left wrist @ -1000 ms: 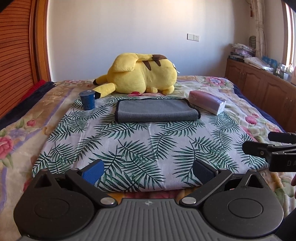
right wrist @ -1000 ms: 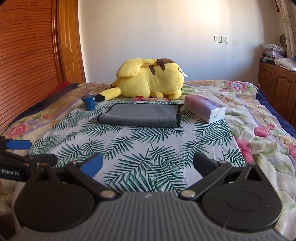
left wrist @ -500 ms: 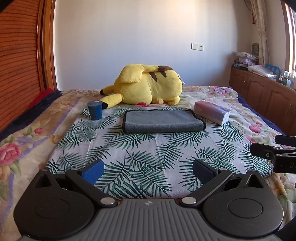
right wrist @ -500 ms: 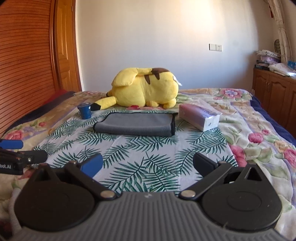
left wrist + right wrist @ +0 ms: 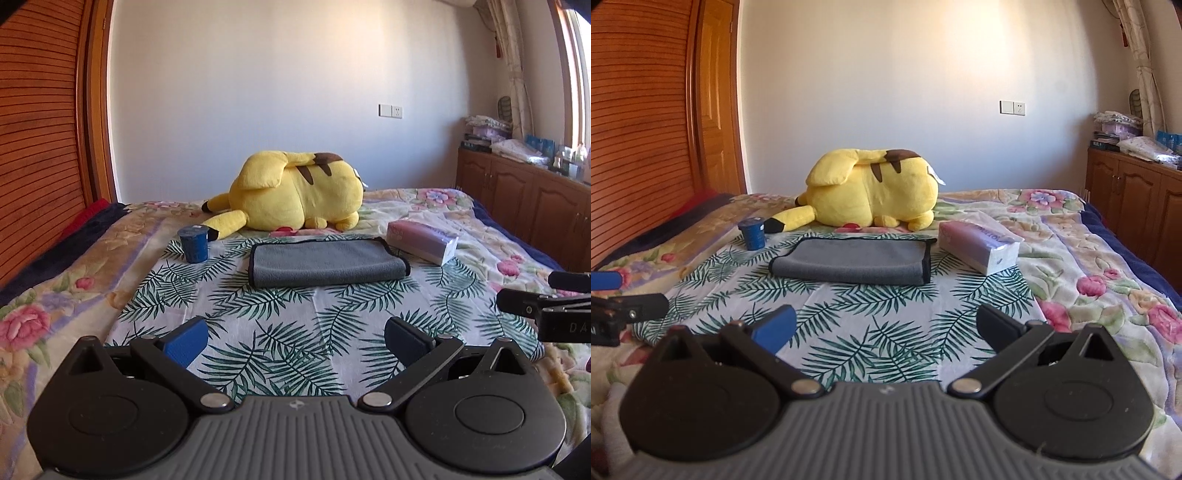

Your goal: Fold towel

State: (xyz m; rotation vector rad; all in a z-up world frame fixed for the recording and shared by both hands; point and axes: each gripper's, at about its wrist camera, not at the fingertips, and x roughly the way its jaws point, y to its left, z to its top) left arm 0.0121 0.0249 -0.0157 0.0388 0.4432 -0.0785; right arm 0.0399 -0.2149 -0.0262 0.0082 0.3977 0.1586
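A grey towel [image 5: 325, 264] with a dark hem lies folded into a flat rectangle on the palm-leaf sheet [image 5: 280, 332] of the bed; it also shows in the right wrist view [image 5: 853, 264]. My left gripper [image 5: 295, 341] is open and empty, held well back from the towel near the sheet's front edge. My right gripper [image 5: 886, 328] is open and empty too, at the same distance. Each gripper's fingers show at the side of the other's view, the right one [image 5: 543, 302] and the left one [image 5: 620, 299].
A yellow plush toy [image 5: 295, 199] lies behind the towel. A blue cup [image 5: 192, 243] stands left of it and a tissue pack [image 5: 423, 242] lies to the right. Wooden cabinets [image 5: 524, 206] line the right wall, a slatted wooden door [image 5: 40, 147] the left.
Both grippers have tilted up and drawn back, so the towel sits lower and smaller in view. The towel has not moved. Both stay open.
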